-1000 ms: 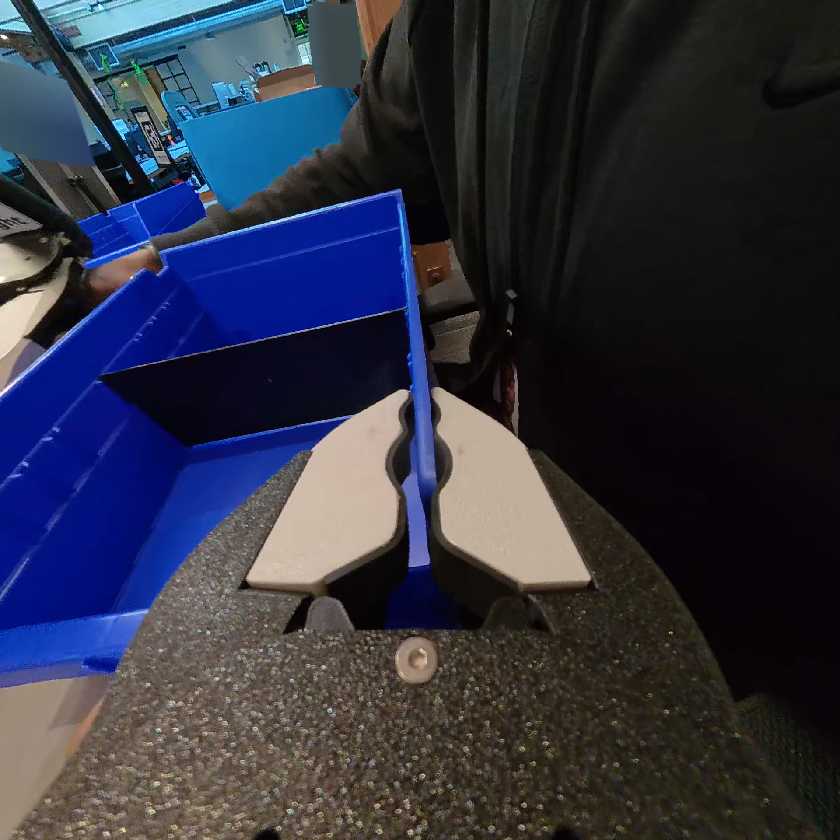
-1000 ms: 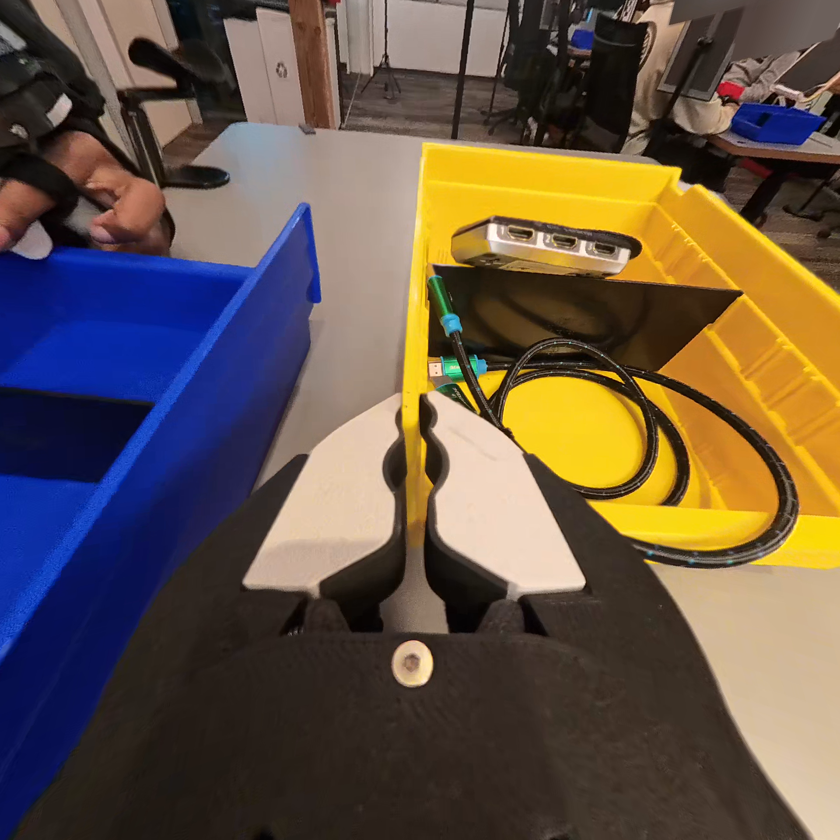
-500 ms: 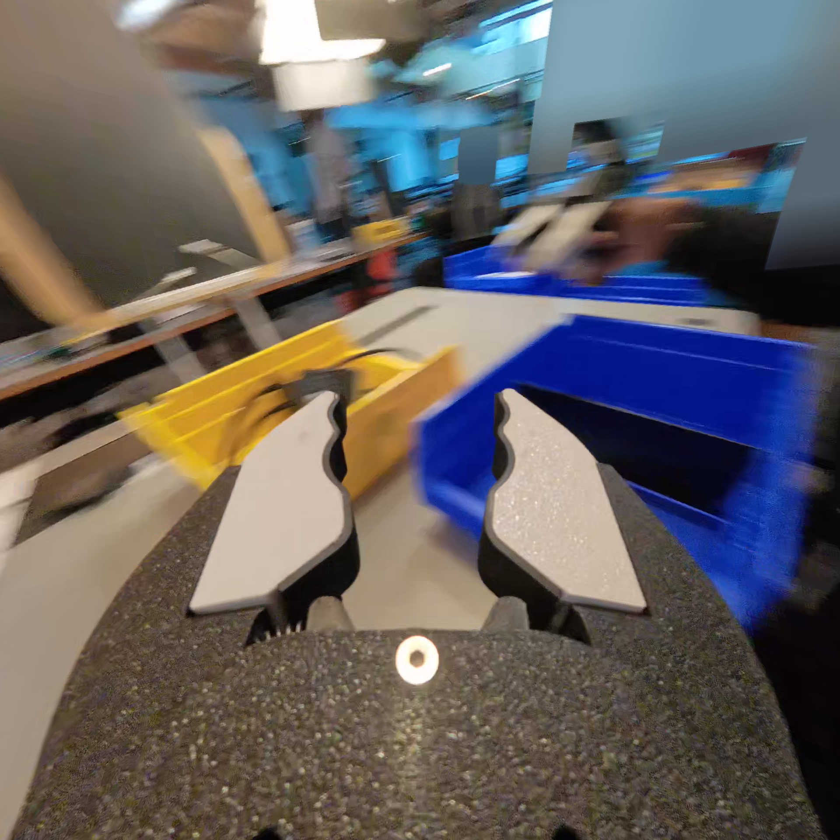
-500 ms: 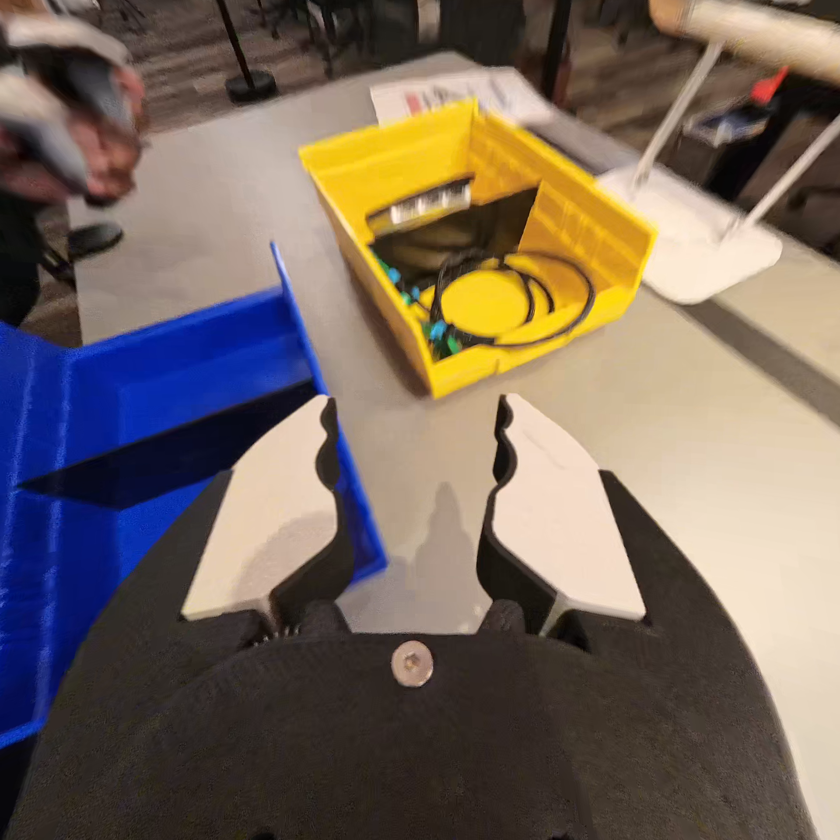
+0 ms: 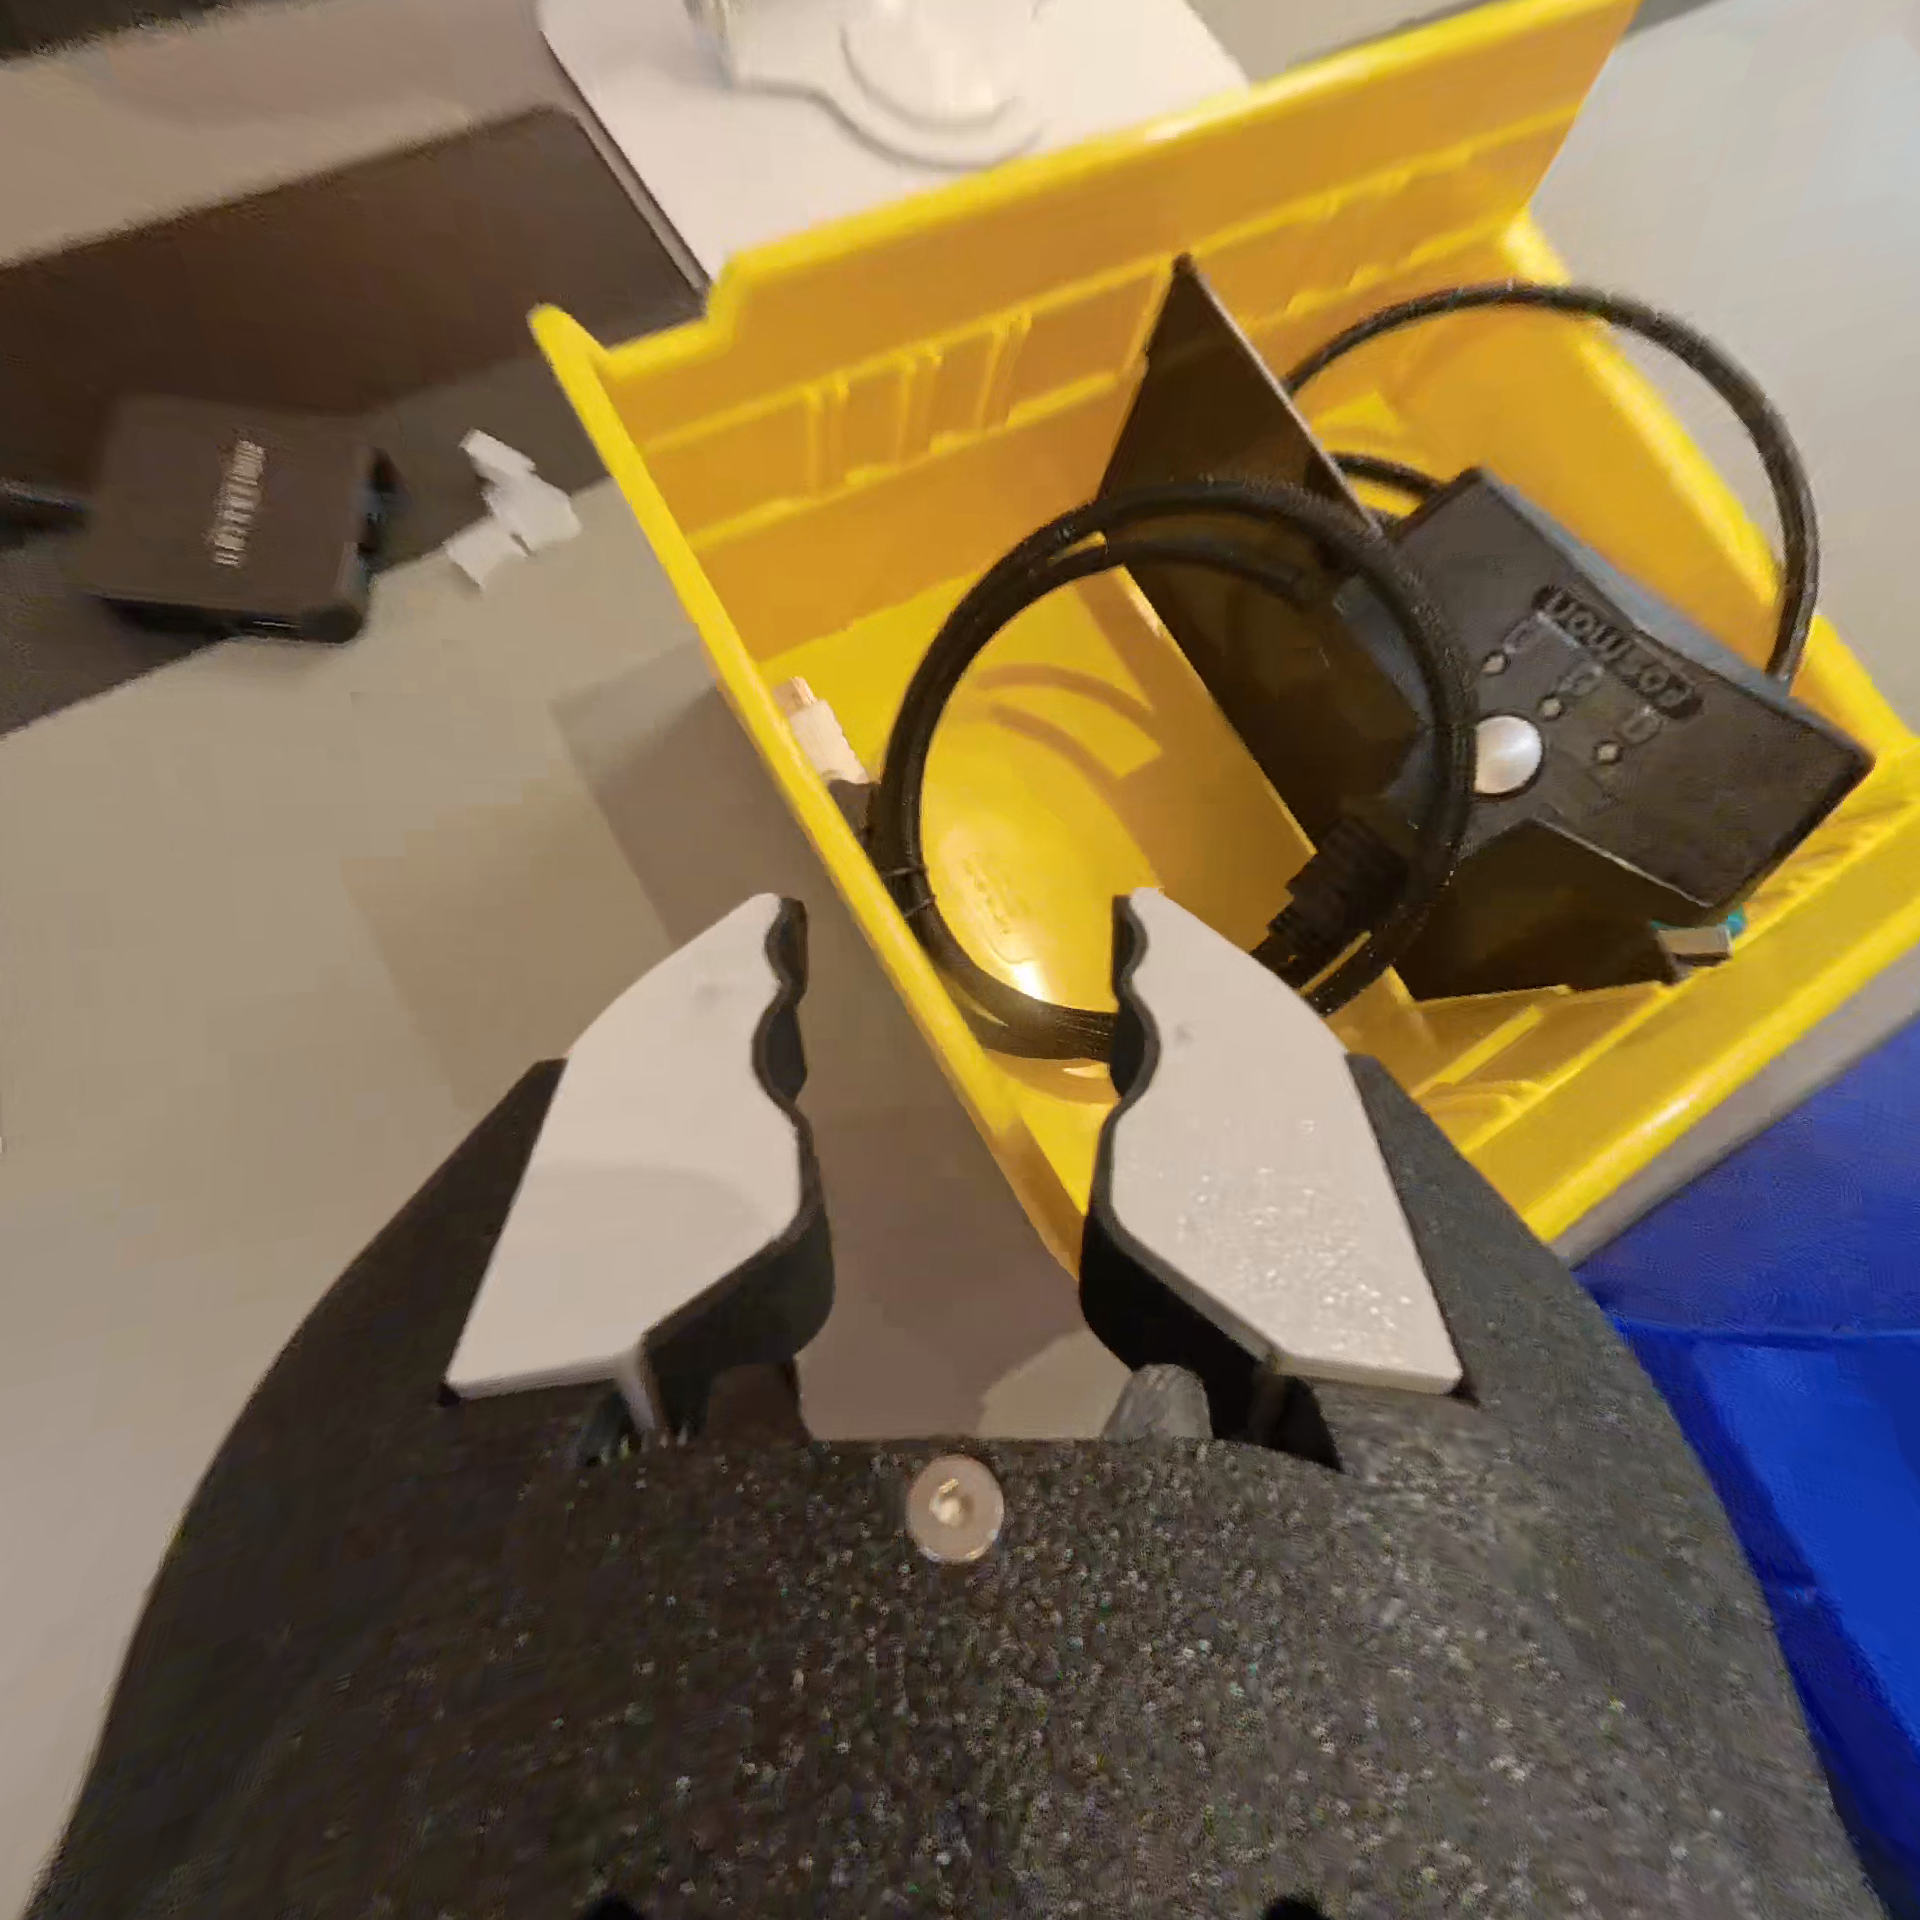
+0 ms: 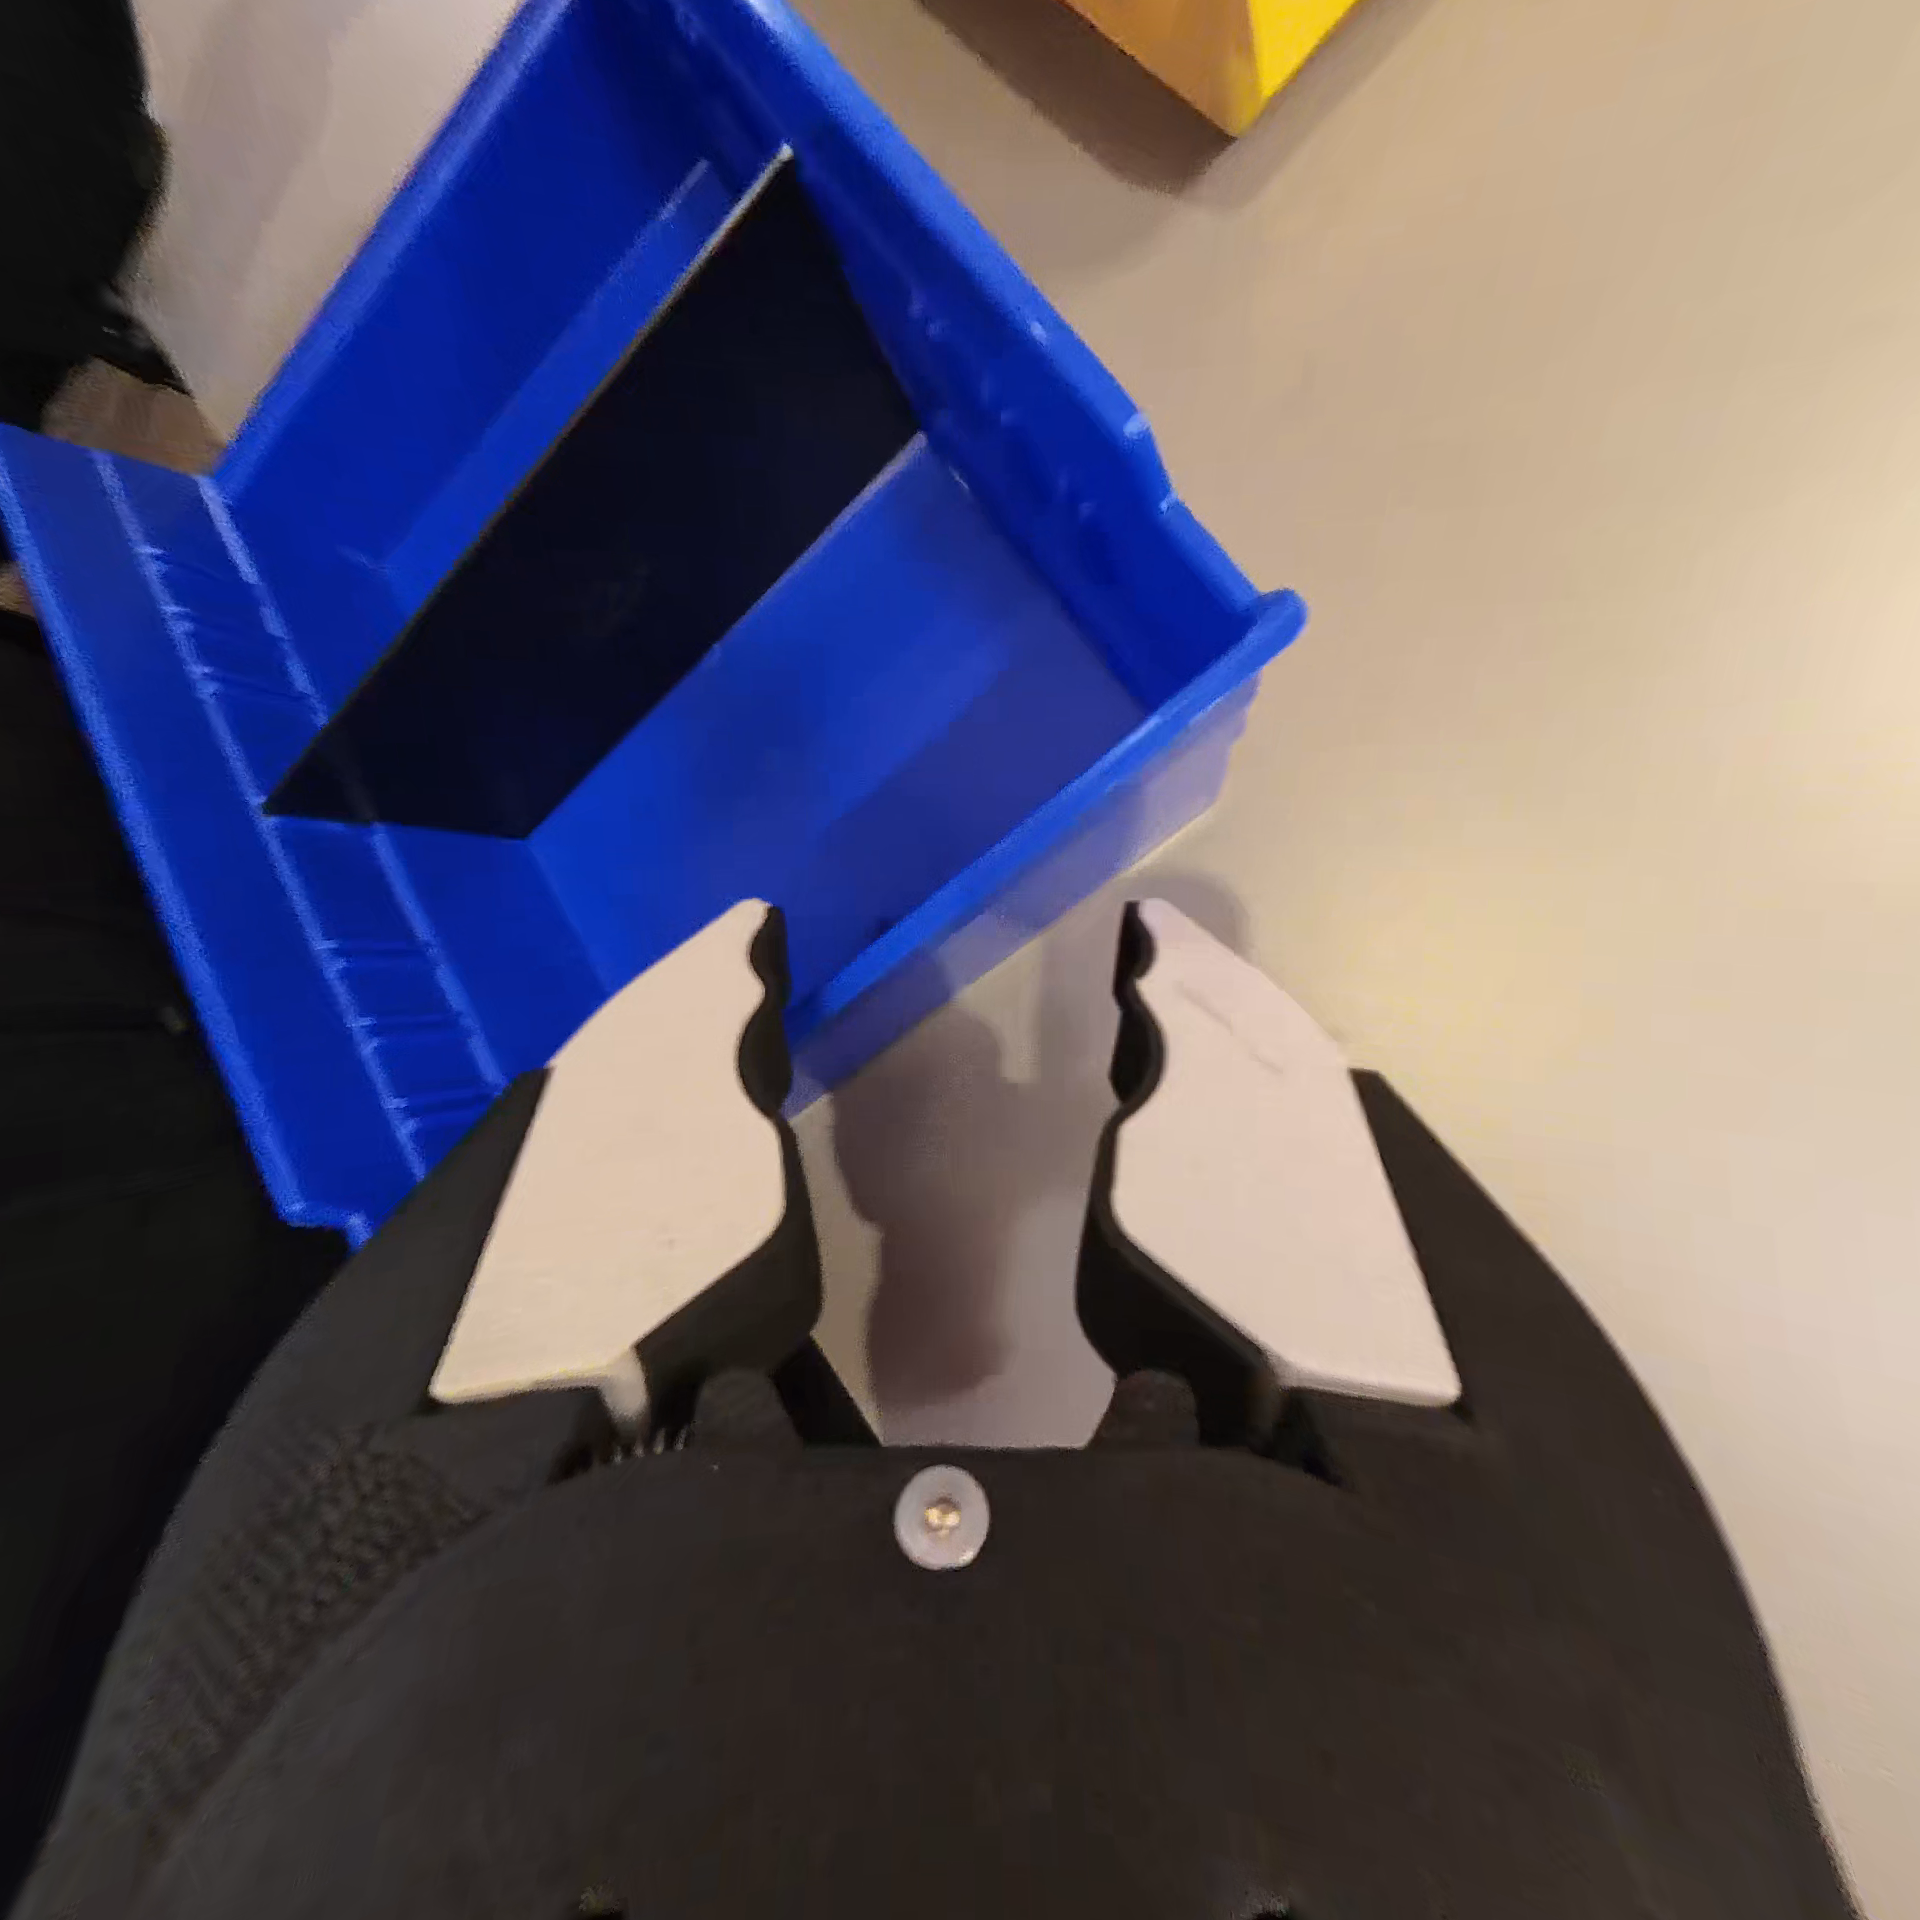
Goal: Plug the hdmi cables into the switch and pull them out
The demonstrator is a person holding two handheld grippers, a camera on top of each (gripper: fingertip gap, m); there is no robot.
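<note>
In the left wrist view a yellow bin (image 5: pixel 727 582) holds a black HDMI switch (image 5: pixel 1621 727) with a round silver button, leaning behind a dark divider (image 5: pixel 1226 488). Coiled black HDMI cables (image 5: pixel 935 665) lie in the bin's near compartment, one with a bare plug (image 5: pixel 1694 943) at the right. My left gripper (image 5: pixel 956 914) is open and empty, above the bin's near wall. My right gripper (image 6: pixel 945 914) is open and empty, above the grey table by the corner of an empty blue bin (image 6: pixel 1174 717). Only a yellow bin corner (image 6: pixel 1236 62) shows in the right wrist view.
A small black box (image 5: pixel 239 520) and white paper scraps (image 5: pixel 509 509) lie on the table left of the yellow bin. A white lamp base (image 5: pixel 914 94) stands behind it. The blue bin's edge (image 5: pixel 1766 1351) shows at lower right. A person's dark clothing (image 6: pixel 62 935) is at the left. There is about 45 cm between the tips of the two grippers.
Both grippers let go of the bin walls they were shut on, opened and rose. The left one swung from the blue bin to over the yellow bin. The right one now looks down beside the blue bin.
</note>
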